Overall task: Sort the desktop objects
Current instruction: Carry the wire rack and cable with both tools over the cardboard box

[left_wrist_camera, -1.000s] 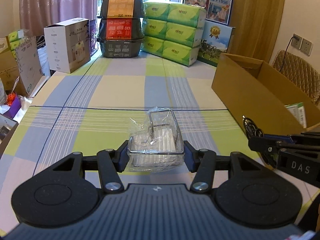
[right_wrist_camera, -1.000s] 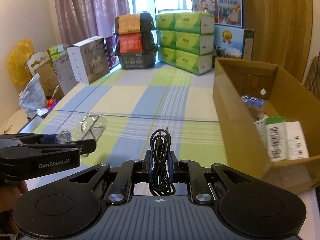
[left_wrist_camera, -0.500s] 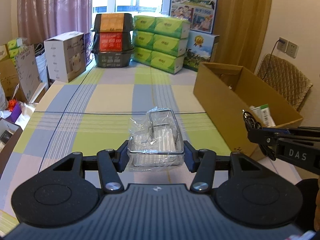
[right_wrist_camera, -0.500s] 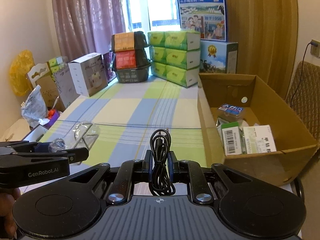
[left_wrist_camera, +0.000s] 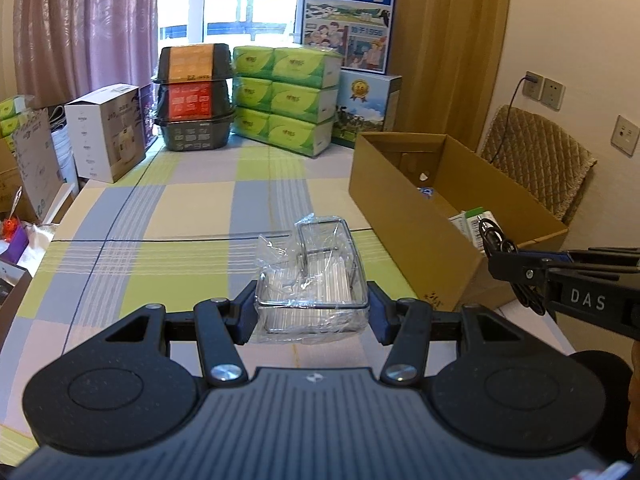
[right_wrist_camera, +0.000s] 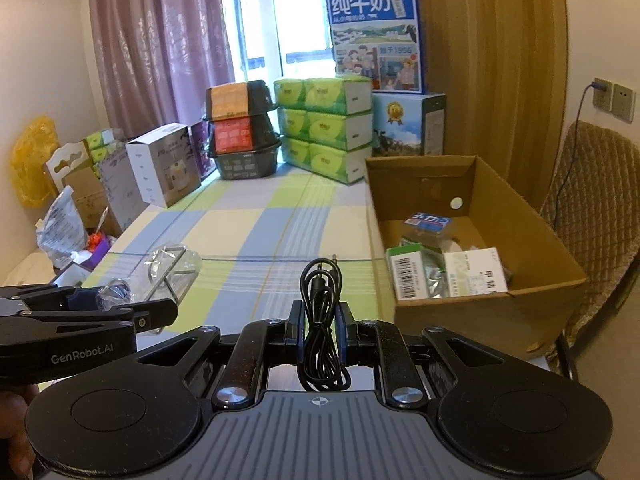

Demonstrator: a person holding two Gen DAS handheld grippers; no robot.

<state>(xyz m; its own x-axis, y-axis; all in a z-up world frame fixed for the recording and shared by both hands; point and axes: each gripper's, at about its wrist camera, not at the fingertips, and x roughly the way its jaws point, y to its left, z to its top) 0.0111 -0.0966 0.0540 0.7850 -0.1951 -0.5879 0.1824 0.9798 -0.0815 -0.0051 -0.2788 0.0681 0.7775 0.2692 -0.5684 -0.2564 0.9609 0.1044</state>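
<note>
My left gripper [left_wrist_camera: 311, 307] is shut on a clear plastic-wrapped wire rack [left_wrist_camera: 316, 268], held above the checked tablecloth [left_wrist_camera: 160, 216]. The same rack [right_wrist_camera: 170, 270] shows at the left of the right wrist view, in the left gripper [right_wrist_camera: 120, 308]. My right gripper [right_wrist_camera: 319, 322] is shut on a coiled black audio cable [right_wrist_camera: 320, 304], whose plug points up. The right gripper [left_wrist_camera: 516, 268] with the cable [left_wrist_camera: 494, 236] appears at the right of the left wrist view, beside the open cardboard box [left_wrist_camera: 404, 216]. The box [right_wrist_camera: 492, 308] holds several small packages.
Green tissue packs [left_wrist_camera: 288, 100], stacked black containers [left_wrist_camera: 194, 96], a white box [left_wrist_camera: 106, 132] and milk cartons [left_wrist_camera: 346, 28] line the table's far end. A quilted chair [right_wrist_camera: 596, 216] stands right of the box. Bags and boxes [right_wrist_camera: 60, 200] crowd the left side.
Both grippers have risen and pulled back from the table with their loads, so the views now look down into the cardboard box. The grips have not changed.
</note>
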